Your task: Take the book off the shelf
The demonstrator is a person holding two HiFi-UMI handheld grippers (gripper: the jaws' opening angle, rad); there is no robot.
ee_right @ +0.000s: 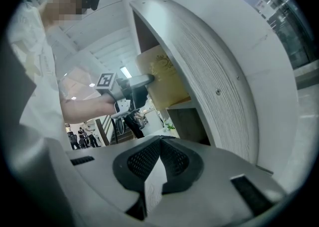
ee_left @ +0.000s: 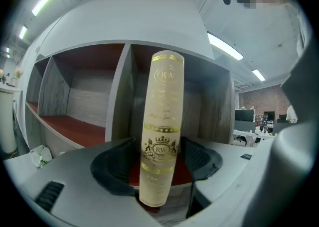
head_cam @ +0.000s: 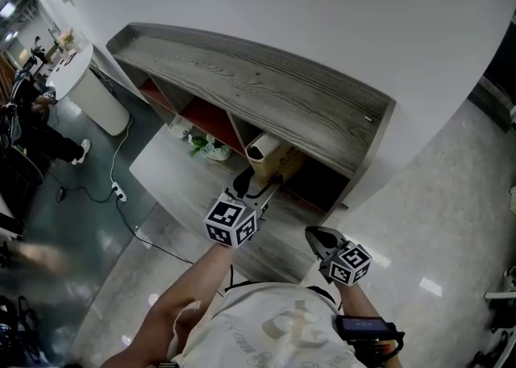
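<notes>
Standing upright straight ahead, the book [ee_left: 164,116] is straddled, ungripped, by the wide-open left gripper [head_cam: 256,184]; the right gripper [ee_right: 158,157] is seen shut, farther off.

The left gripper [head_cam: 260,185] reaches forward on an outstretched forearm [head_cam: 189,282], jaws wide apart. The right gripper [head_cam: 316,237] is held back, jaws together.
</notes>
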